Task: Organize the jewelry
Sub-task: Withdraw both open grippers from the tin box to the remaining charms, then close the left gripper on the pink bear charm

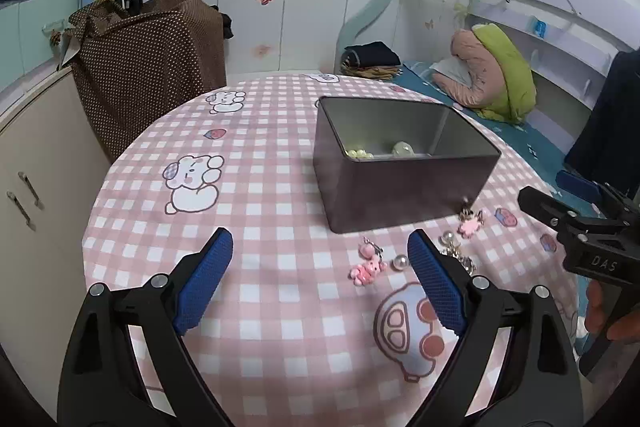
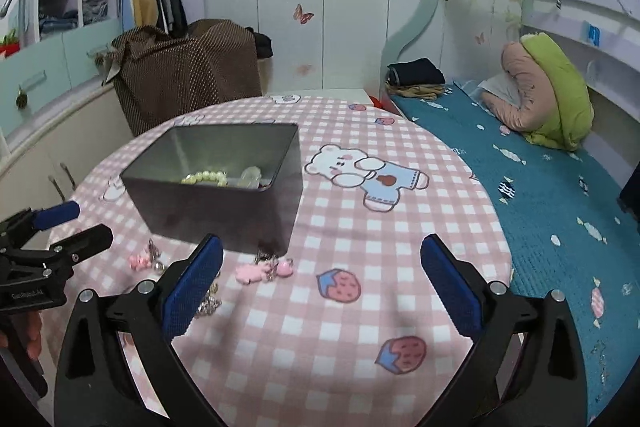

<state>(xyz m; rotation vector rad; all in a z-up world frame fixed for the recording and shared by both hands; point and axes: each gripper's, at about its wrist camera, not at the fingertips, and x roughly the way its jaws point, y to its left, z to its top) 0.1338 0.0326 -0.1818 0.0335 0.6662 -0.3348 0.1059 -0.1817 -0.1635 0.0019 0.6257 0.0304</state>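
Observation:
A dark metal box [image 1: 400,199] stands on the round table; it also shows in the right wrist view [image 2: 224,211]. Inside lie a pale bead bracelet [image 2: 205,177] and a pale ring-like piece [image 2: 251,175]. Loose jewelry lies in front of the box: a pink charm [image 1: 366,269], a pearl bead [image 1: 401,261], another pink charm [image 1: 469,225] and a silver chain [image 1: 460,255]. My left gripper [image 1: 320,251] is open and empty, just left of the pink charm. My right gripper [image 2: 322,259] is open and empty, right of a pink charm [image 2: 248,273].
The table has a pink checked cloth [image 1: 260,211] with cartoon bears. A bed with a blue cover [image 2: 552,211] lies on the right. A brown dotted bag [image 1: 148,67] and cabinets [image 1: 36,195] stand on the left.

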